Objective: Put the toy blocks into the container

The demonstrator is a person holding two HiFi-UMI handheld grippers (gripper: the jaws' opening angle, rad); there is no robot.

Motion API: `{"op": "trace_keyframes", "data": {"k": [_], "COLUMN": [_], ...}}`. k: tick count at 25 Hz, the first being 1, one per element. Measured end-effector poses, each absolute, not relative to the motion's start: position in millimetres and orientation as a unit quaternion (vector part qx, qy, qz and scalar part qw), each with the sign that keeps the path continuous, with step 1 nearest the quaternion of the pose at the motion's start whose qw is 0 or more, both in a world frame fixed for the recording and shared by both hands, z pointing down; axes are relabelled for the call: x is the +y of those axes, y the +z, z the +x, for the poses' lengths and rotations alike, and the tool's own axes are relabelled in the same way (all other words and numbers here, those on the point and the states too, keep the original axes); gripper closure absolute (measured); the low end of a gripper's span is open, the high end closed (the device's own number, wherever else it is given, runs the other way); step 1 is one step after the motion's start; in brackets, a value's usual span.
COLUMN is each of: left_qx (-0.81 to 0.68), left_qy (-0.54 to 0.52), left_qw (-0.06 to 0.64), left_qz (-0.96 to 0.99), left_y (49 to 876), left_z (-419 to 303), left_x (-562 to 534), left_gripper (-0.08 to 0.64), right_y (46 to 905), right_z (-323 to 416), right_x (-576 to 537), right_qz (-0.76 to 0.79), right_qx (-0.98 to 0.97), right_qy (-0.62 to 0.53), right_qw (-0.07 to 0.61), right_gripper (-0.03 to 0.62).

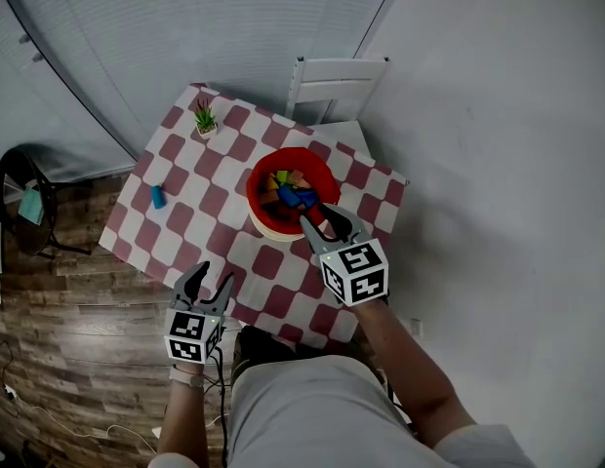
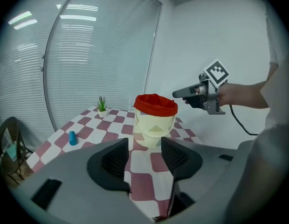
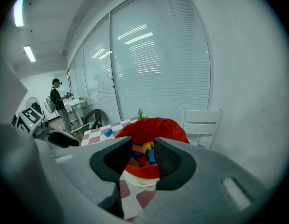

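Saw the blue cylinder block (image 1: 158, 196) lying upper left of the nearer left gripper (image 1: 212, 276); right gripper (image 1: 318, 216) farther, both jaws parted, empty.

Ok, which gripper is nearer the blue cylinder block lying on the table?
Left. The left gripper hovers at the table's near edge, the blue cylinder block ahead to its left. The right gripper is at the red-lined bucket's near rim, farther away.

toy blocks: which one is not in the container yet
The blue block, lying alone on the checkered table, left of the red-lined container in the head view. The other blocks are all piled inside it.
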State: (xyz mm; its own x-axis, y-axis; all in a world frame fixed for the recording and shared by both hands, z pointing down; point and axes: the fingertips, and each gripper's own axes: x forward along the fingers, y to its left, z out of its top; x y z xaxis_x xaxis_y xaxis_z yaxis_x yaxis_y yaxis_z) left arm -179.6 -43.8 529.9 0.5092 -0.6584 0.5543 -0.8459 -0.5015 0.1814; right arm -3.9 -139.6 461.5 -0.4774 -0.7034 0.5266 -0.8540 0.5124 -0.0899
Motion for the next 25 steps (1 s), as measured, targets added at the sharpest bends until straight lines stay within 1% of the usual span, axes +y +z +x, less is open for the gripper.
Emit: {"op": "trace_keyframes", "data": {"k": [17,25], "left_qx": [-0.524,-0.538], "left_qy": [0.247,0.271], "left_qw": [0.218,0.227], "left_qz": [0.786,0.765], "left_y": [560.7,585.6], "left_z": [-275.9,-310.6], "left_x": [-80.1,-116.7], "left_gripper": [0.344,0.344], "right_y": [485.3,515.4], "right_z": [-83.3,-95.6], "right_x": [-77.6,-68.0], "right_qz": [0.414,0.422], "right_qx": [-0.86,-0.844], "right_qy": [0.198,0.234], "right_qw": [0.224,0.235], "right_gripper": [0.454,0.454]}}
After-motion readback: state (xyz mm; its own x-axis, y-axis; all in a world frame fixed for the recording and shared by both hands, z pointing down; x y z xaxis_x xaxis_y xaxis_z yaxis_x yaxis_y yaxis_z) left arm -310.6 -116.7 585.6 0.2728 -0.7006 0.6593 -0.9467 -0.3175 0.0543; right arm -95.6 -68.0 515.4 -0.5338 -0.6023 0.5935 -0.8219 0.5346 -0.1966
